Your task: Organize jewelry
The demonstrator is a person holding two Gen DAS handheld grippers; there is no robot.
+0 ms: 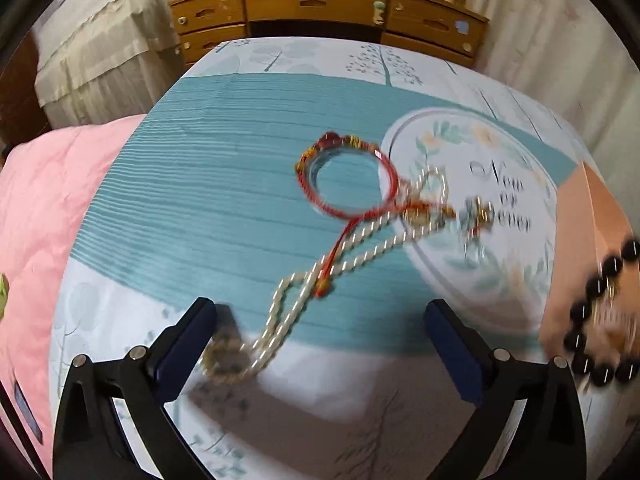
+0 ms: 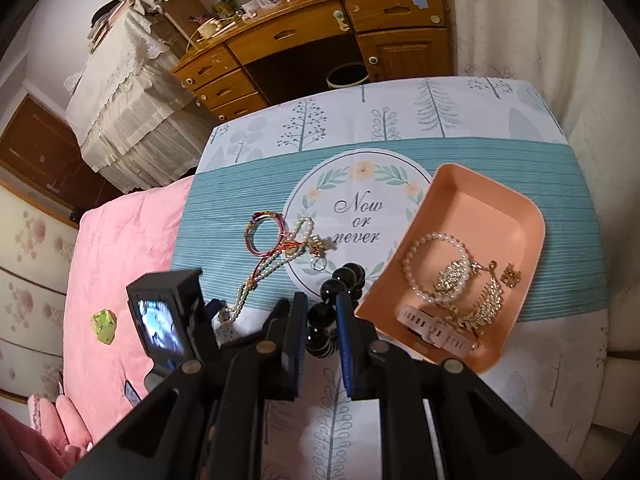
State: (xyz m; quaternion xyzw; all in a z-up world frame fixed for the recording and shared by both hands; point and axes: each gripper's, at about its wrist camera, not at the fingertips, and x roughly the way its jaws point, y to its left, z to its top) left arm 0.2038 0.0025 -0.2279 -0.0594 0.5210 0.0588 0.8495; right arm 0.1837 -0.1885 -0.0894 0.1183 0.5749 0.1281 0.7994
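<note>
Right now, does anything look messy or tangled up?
Yes. On the cloth, the pearl necklace lies crossed over the red bracelet in one jumbled heap, outside the tray where other jewelry already sits.

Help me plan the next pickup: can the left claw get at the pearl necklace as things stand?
Probably yes. The left claw stands wide open above the pearl necklace, whose near end lies between its fingers. Only the red cord bracelet crosses the strand farther up.
</note>
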